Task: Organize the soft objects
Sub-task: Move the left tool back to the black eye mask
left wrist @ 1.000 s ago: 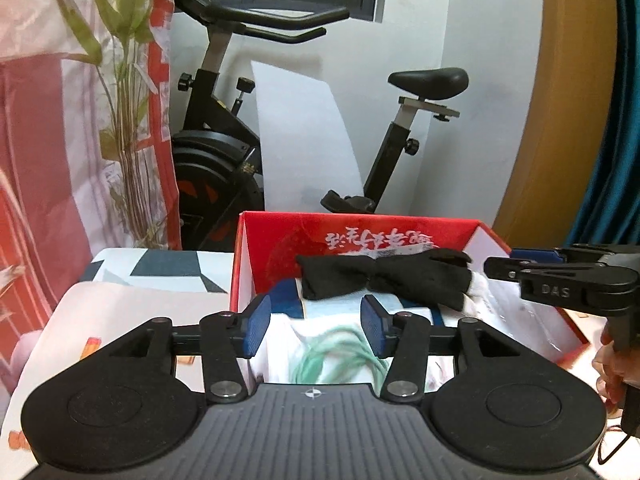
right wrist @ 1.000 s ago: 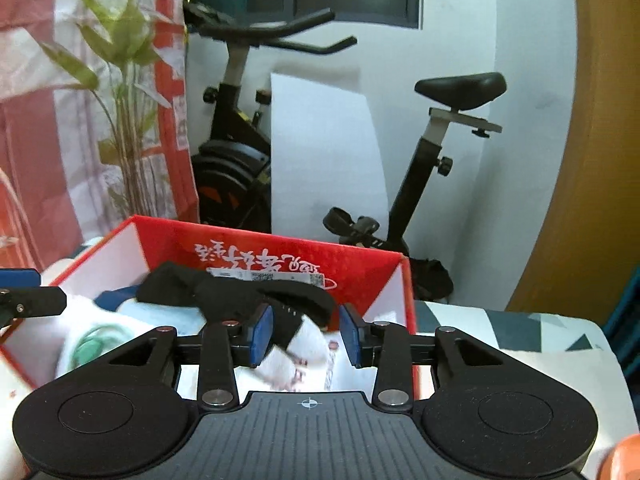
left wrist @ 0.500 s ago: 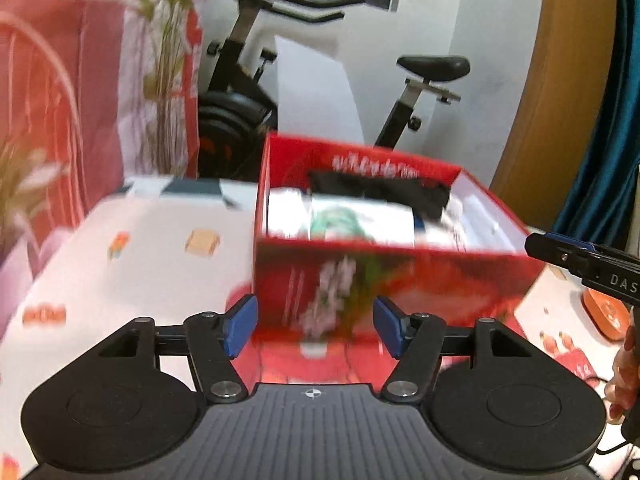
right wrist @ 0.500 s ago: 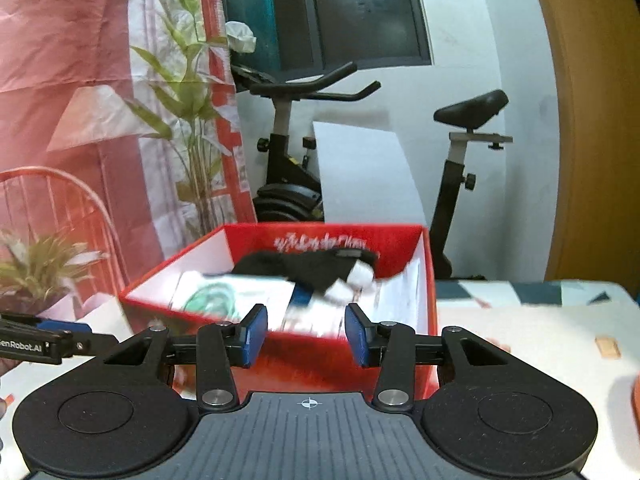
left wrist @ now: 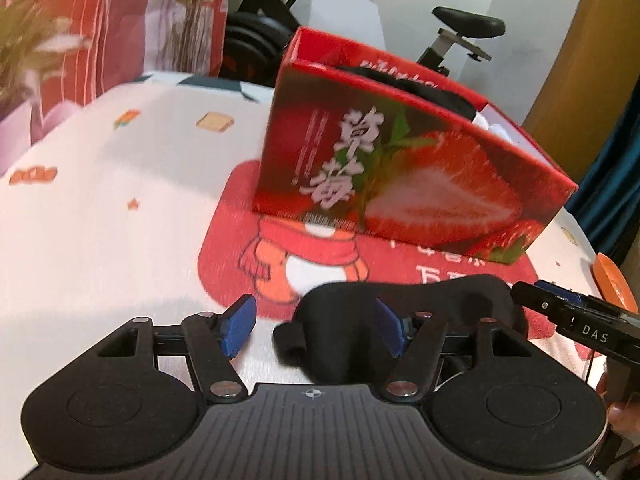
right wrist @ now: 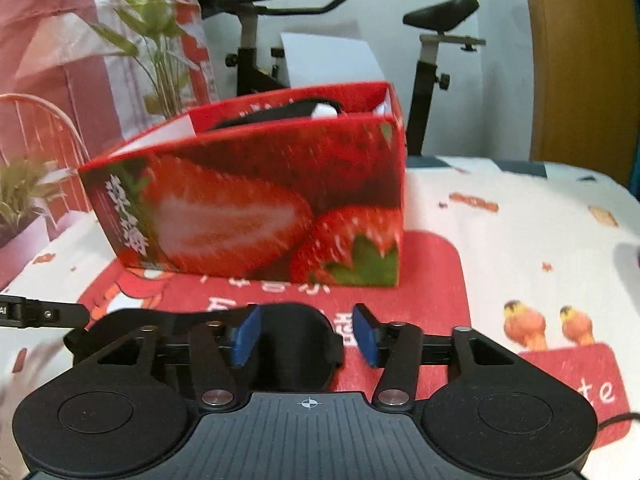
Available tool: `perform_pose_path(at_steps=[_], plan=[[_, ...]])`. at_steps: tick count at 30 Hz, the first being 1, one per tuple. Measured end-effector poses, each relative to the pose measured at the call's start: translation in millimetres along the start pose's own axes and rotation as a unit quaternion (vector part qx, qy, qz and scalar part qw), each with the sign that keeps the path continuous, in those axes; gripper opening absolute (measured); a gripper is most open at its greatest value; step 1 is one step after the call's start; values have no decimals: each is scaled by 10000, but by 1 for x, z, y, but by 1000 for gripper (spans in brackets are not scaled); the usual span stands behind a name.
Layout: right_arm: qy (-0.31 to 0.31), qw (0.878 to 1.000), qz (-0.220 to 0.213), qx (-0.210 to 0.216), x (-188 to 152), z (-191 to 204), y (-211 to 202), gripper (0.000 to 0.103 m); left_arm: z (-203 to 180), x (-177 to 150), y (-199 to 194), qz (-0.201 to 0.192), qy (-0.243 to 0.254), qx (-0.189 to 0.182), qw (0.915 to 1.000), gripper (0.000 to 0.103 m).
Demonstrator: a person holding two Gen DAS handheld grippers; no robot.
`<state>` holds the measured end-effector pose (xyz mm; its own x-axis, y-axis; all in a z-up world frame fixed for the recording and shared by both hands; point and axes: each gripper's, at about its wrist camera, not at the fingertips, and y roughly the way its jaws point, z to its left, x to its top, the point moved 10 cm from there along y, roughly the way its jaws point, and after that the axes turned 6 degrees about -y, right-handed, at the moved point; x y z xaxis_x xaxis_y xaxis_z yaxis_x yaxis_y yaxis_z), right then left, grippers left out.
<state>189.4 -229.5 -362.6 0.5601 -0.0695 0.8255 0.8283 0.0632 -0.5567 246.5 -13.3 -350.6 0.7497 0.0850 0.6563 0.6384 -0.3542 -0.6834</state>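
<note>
Black sleep mask, limp fabric, lying loose before both grippers

Left gripper (left wrist: 316, 326): jaws spread, empty; the black sleep mask (left wrist: 404, 312) lies between and just beyond its fingertips, toward its right finger. Right gripper (right wrist: 306, 338): jaws spread, empty, one eye cup of the mask between them. Judged light, soft and floppy; best pinched at the narrow bridge or an edge. Beyond, the strawberry box (left wrist: 400, 168) on a red mat (left wrist: 224, 248). A second ago both grippers hovered at the box's open top; now they are low, in front of it.
</note>
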Motion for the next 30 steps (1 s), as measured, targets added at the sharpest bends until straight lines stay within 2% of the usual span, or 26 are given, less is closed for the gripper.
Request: perform_pose_path(at_steps=[2,7,18,30], plan=[[24,10000,51,6,-5,0,3,53,2,-5,3,53,-9,26,10000,74],[73,9997,209,88,-15,1,13,54,-2,-15,9,116,207,118,9997,78],[57,9993,293,221,-17,4,17,56,-20,-22,10,151,367,-152,9991,79],[-205,9983,323,450,-18,15,18,57,-29,-30,11,76,625,-25,9980,82]])
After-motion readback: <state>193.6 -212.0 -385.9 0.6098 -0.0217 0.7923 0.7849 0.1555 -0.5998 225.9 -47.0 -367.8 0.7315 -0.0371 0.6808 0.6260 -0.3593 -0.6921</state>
